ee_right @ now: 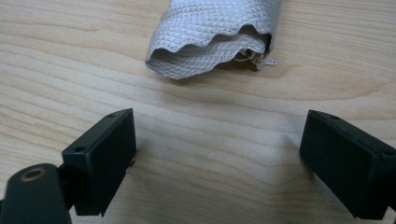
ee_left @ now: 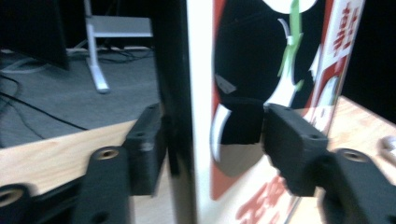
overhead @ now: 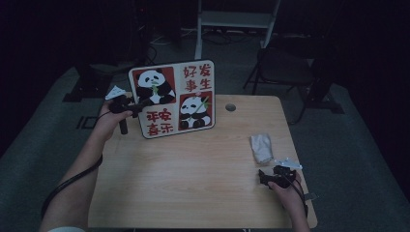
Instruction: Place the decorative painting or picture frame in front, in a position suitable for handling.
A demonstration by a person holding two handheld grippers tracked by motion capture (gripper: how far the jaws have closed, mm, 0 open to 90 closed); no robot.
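Left tongs [ee_left: 210,140] apparently clamping panda board [overhead: 173,99]

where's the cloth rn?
High view: the cloth lies on the table's right side, just ahead of the open right gripper, apart from it.

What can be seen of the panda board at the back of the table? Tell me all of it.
The panda board is a flat, rounded-corner panel, cream-edged, split into four squares: two red ones with pandas chewing green bamboo, two pale ones with red Chinese characters. Its face looks glossy. It stands nearly upright on its lower edge at the far left of the wooden table, tilted slightly. The left tongs clamp its left edge, one jaw on the printed front, one behind it. The folded grey cloth lies well apart from it.
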